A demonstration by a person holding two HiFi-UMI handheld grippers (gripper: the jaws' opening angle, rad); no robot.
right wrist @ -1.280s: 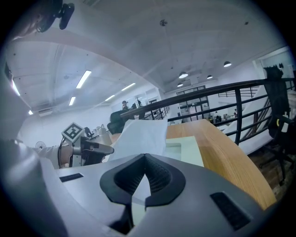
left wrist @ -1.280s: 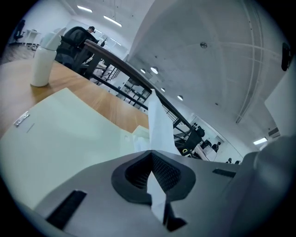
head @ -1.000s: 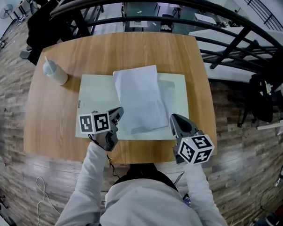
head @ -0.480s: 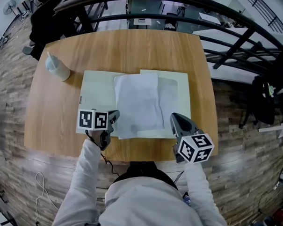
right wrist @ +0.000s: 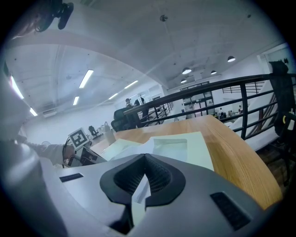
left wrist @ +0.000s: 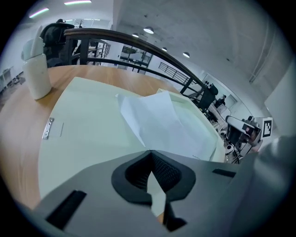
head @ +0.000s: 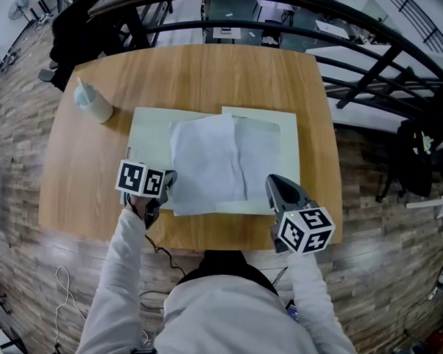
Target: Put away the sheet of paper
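Note:
A white sheet of paper (head: 207, 161) lies skewed on an open pale green folder (head: 146, 133) on the wooden table (head: 211, 77). My left gripper (head: 168, 180) is shut on the sheet's near left corner; in the left gripper view the sheet (left wrist: 162, 120) runs straight out from the closed jaw tips (left wrist: 150, 152). My right gripper (head: 270, 182) is shut at the folder's near right edge and appears to pinch its right leaf (right wrist: 203, 148). In the right gripper view the jaw tips (right wrist: 145, 156) meet, and a rectangular inset marks that leaf.
A white squeeze bottle (head: 91, 104) stands at the table's far left, also in the left gripper view (left wrist: 37, 69). A dark metal railing (head: 345, 38) curves behind and to the right of the table. A black bag hangs at the right, off the table.
My left gripper has pulled the sheet leftward and toward me, turning it slightly. The folder's right leaf now shows offset from the left one. The right gripper has stayed put.

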